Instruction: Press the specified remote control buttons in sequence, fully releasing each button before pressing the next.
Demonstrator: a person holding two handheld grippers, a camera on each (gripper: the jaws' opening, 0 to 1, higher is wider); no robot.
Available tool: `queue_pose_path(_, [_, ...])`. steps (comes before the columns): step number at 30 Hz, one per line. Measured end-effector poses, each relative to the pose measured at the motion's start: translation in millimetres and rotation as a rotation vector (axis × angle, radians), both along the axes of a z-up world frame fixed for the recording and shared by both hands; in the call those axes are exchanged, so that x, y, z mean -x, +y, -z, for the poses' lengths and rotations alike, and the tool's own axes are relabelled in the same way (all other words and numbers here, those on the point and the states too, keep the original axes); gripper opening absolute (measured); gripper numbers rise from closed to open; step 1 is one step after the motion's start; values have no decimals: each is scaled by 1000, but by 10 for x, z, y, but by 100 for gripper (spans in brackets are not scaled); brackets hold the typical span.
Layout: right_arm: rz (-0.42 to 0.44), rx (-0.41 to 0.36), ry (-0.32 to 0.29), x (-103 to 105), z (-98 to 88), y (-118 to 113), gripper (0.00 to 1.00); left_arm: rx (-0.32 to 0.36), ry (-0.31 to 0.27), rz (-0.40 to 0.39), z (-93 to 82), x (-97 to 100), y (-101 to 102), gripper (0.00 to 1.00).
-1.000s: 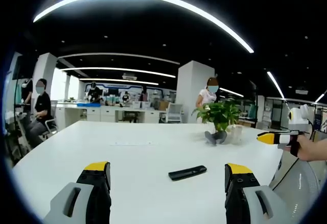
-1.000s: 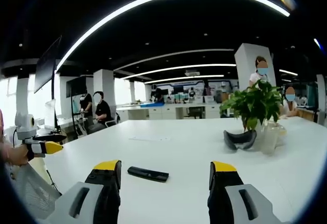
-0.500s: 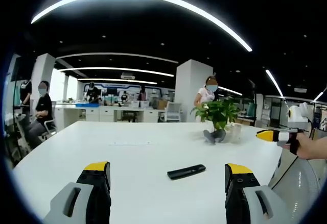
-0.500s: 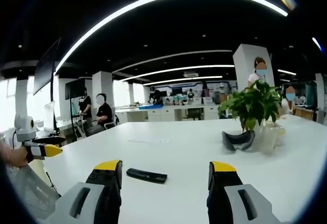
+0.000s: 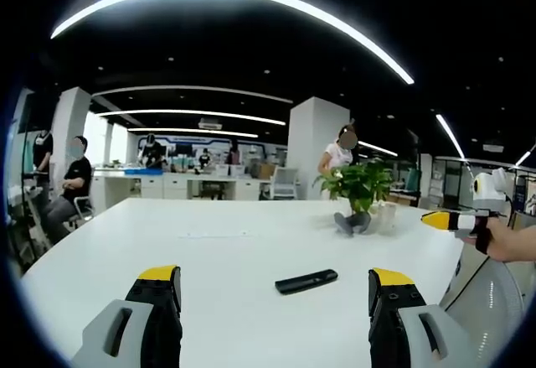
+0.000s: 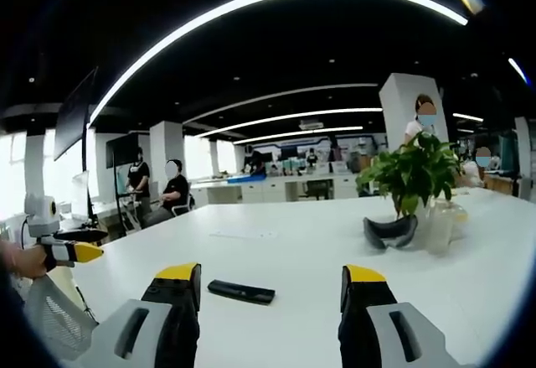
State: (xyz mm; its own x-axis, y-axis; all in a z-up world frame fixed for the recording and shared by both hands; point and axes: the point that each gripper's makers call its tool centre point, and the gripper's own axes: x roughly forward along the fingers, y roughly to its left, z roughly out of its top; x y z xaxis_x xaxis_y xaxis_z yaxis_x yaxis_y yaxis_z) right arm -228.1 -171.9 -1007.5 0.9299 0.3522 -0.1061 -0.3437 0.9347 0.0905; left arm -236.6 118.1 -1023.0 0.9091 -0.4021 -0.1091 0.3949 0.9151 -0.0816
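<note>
In the left gripper view we look along our left gripper [image 5: 274, 288], and its two yellow-tipped jaws stand wide apart with nothing between them. The black remote control [image 5: 306, 282] lies flat on the white table [image 5: 100, 255], a little ahead of the jaws and nearer to the right one, not touching either. Nothing stands between the jaws and the remote control. Farther back on the table we see a green plant [image 5: 360, 185] in a glass vase [image 5: 386, 218], and a dark curved object [image 5: 353, 225] lies just beside the vase on its left. A thin pale strip [image 5: 214, 235] lies flat near the middle of the table. At the right edge the right gripper [image 5: 444, 224] comes in, held by a hand [image 5: 511, 242], and it hangs above the table edge; from here we cannot tell how its jaws stand. Behind the table a person stands by a white pillar [image 5: 311, 146], and another person sits at the left.

In the right gripper view the right gripper [image 6: 272, 286] also has its jaws spread wide and holds nothing. Here the remote control [image 6: 241, 291] lies ahead and closer to the left jaw, free on the table [image 6: 310, 242]. The plant [image 6: 412, 173], the vase [image 6: 440, 224] and the dark curved object [image 6: 389, 231] are now at the right side. At the left edge we see the left gripper [image 6: 74, 253] with a yellow tip, and a white mesh chair back [image 6: 54, 313] below it. A dark screen [image 6: 77, 108] hangs high on the left.
</note>
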Motion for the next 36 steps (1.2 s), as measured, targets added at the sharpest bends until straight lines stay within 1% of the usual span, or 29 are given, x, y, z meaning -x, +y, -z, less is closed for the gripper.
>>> queue_pose_path(4, [-30,10,16,0,33,83,67,2,7,-13,12,-9,34,96])
queue_pose_path(11, [-106,38,51,5,120,236,67,11,32,-28,45,-20,70,96])
queue_pose_path(17, [-148,38,58,23,130,316,67,14,62,-41,86,-46,79,97])
queue_pose_path(21, [-157,46,55,18,130,333,69,19,54,-60,66,-52,122,97])
queue_pose_path(24, [-163,48,66,10,160,335,69,23,51,-74,53,-55,145,97])
queue_pose_path(28, [-176,39,66,12,151,366,70,19,51,-87,52,-58,162,97])
queue_pose_path(31, [-166,51,84,2,194,363,72,33,78,-82,94,-68,156,97])
queue_pose_path(34, [-141,68,88,-17,200,336,73,84,113,-70,123,-75,133,99])
queue_pose_path(36, [-113,77,95,-13,191,306,74,115,150,-56,166,-82,111,99])
